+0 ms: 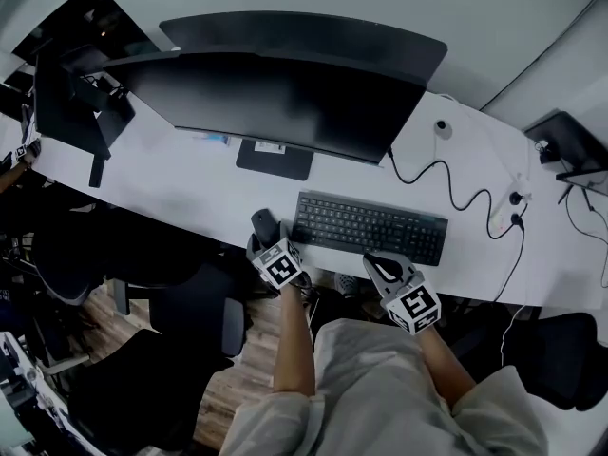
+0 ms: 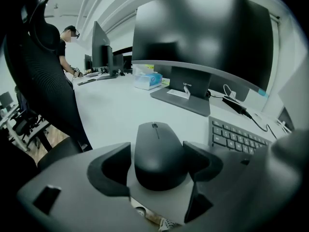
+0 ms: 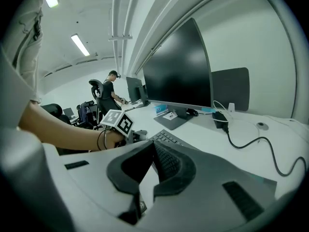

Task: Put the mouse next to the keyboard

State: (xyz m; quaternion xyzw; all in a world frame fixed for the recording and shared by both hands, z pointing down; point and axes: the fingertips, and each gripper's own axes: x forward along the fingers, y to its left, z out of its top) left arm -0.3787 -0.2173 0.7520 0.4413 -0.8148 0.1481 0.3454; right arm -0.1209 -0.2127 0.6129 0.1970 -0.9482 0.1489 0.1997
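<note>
i find my left gripper (image 2: 157, 163) released, the mouse (image 2: 158, 146) lying between its jaws just left of the keyboard (image 1: 370, 228); right gripper (image 3: 152, 146) clenched, empty.

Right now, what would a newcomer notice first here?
The wide curved monitor dominates the white desk. In front of it, a black mouse sits between the open jaws of the left gripper, just left of the keyboard. The right gripper is shut and empty at the keyboard's near edge.
</note>
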